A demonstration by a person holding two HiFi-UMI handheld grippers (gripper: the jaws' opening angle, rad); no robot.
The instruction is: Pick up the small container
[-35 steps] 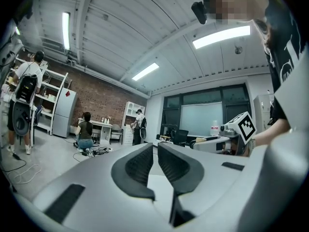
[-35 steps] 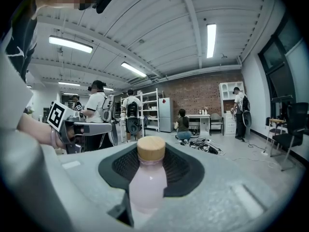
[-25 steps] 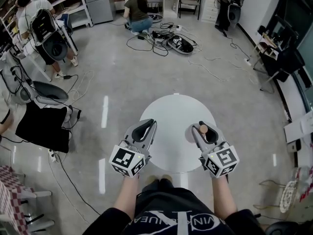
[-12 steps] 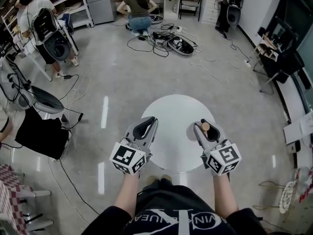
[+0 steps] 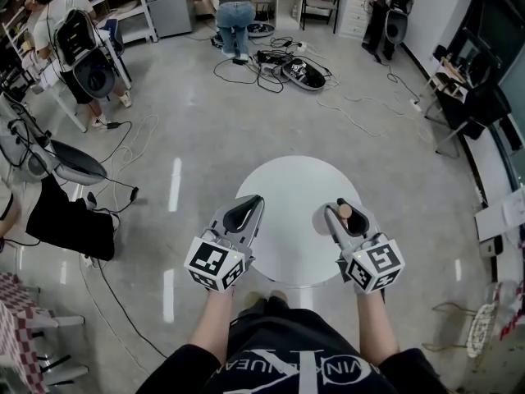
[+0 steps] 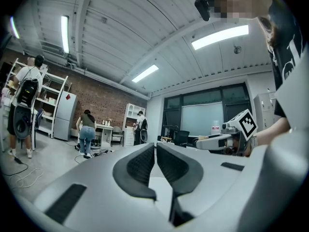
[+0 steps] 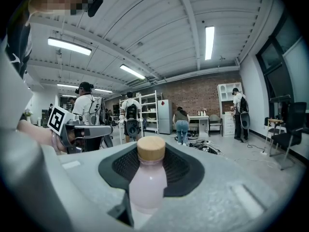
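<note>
A small pale pink container (image 5: 345, 212) with a round wooden lid (image 7: 150, 148) stands upright between the jaws of my right gripper (image 5: 343, 210), which is shut on its body (image 7: 147, 180) above the right side of the round white table (image 5: 287, 183). My left gripper (image 5: 249, 203) hovers over the table's left edge, jaws closed together with nothing between them (image 6: 155, 146). From each gripper view the other gripper shows off to the side: the right gripper (image 6: 219, 140) and the left gripper (image 7: 89, 129).
Cables and gear (image 5: 283, 66) lie on the grey floor beyond the table. Stools and a black bag (image 5: 70, 212) stand at the left. People stand by shelves (image 5: 61, 31) and by a desk (image 5: 234, 11) at the back.
Both grippers and the container stay where they were. At the back, the crouching person by the desk has stood up.
</note>
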